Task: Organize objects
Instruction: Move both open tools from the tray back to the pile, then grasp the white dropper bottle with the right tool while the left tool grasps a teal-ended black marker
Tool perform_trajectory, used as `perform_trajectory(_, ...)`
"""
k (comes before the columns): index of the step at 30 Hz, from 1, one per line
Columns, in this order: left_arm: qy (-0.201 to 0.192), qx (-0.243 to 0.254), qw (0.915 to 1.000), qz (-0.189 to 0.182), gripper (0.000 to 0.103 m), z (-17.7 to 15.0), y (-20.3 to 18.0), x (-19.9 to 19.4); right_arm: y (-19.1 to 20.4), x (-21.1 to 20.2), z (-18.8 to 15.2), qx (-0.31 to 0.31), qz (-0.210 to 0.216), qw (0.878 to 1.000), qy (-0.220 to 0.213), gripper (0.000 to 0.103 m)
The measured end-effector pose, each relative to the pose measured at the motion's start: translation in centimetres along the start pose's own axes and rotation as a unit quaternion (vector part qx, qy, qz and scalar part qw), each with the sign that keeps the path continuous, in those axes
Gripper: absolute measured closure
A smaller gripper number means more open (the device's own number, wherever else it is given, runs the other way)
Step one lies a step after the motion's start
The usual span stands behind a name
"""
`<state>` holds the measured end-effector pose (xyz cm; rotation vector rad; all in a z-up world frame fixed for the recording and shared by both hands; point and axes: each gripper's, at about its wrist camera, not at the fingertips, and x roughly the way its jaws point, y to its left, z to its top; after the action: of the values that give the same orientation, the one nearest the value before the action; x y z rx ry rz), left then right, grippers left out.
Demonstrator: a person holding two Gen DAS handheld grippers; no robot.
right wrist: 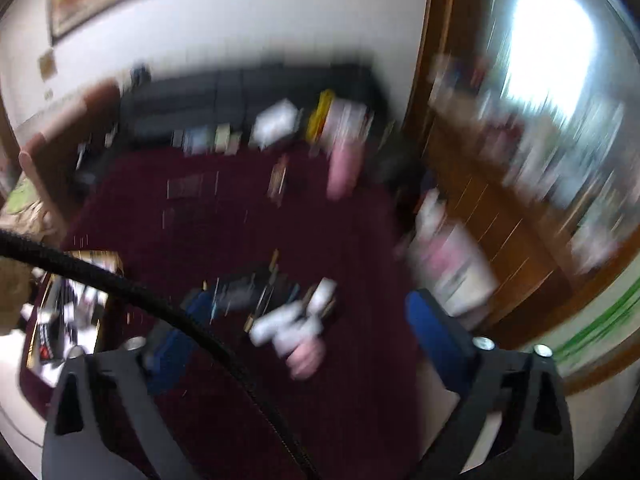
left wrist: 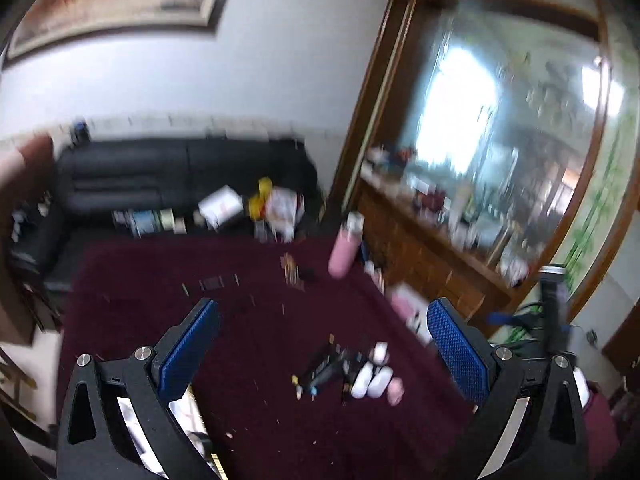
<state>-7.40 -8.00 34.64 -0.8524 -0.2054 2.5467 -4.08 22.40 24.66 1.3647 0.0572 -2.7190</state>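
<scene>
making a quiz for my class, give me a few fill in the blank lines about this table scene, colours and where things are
1. The cloth on the table is dark ____.
2. The tall bottle standing near the table's far edge is ____.
3. The pads on the left gripper fingers are ____.
4. Behind the table stands a ____ sofa.

Missing words: red; pink; blue; black
</scene>
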Motion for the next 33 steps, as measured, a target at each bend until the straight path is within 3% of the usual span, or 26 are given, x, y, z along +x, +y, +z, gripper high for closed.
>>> perform_trajectory(1,0.025,-0.006,0.9996,-0.008,0.002,-1.1,0.2,2.8,-0.6,4.2,-0.9,0.017,0.016,0.999,0.038,0.018)
perform_trajectory(2,0.064,-0.016,0.9977,-0.010,0.002,-2.6,1.2,7.3,-1.3,5.7,-2.1,0.027,0.021,0.998,0.055,0.029)
perform_trajectory(4,0.112,-0.021,0.9935,0.000,0.002,-5.7,1.1,12.1,-2.6,10.6,-3.4,0.058,0.033,0.993,0.094,0.038)
perform_trajectory(9,0.190,-0.018,0.9811,0.030,0.002,-10.8,1.7,24.5,-7.1,16.1,-2.3,0.102,-0.035,0.992,0.072,0.038)
perform_trajectory(13,0.227,-0.005,0.9718,0.062,0.003,-13.9,1.6,31.2,-8.6,20.6,-0.8,0.136,-0.068,0.985,0.080,0.038)
perform_trajectory(16,0.260,0.019,0.9631,0.068,0.003,-15.9,0.1,33.8,-7.9,24.8,-0.9,0.144,-0.049,0.982,0.110,0.038)
perform_trajectory(18,0.274,0.051,0.9580,0.070,0.003,-17.1,-1.2,34.8,-6.9,25.8,-1.4,0.122,-0.031,0.984,0.125,0.036)
perform_trajectory(20,0.281,0.084,0.9540,0.061,0.002,-18.0,-2.8,34.6,-5.0,25.4,-2.5,0.083,-0.041,0.988,0.120,0.036)
perform_trajectory(21,0.287,0.086,0.9529,0.047,0.004,-18.5,-3.4,34.1,-4.2,25.4,-2.8,0.070,-0.040,0.989,0.124,0.038)
perform_trajectory(26,0.319,0.137,0.9368,0.046,0.007,-22.0,-5.8,30.0,-0.6,22.6,-7.0,0.009,-0.030,0.993,0.115,0.039)
perform_trajectory(30,0.328,0.108,0.9382,0.012,0.007,-24.5,-5.8,24.9,0.4,19.9,-10.5,0.010,0.026,0.992,0.120,0.038)
perform_trajectory(33,0.316,0.088,0.9448,-0.003,0.007,-26.2,-5.7,20.8,1.3,17.7,-12.9,0.013,0.077,0.989,0.124,0.038)
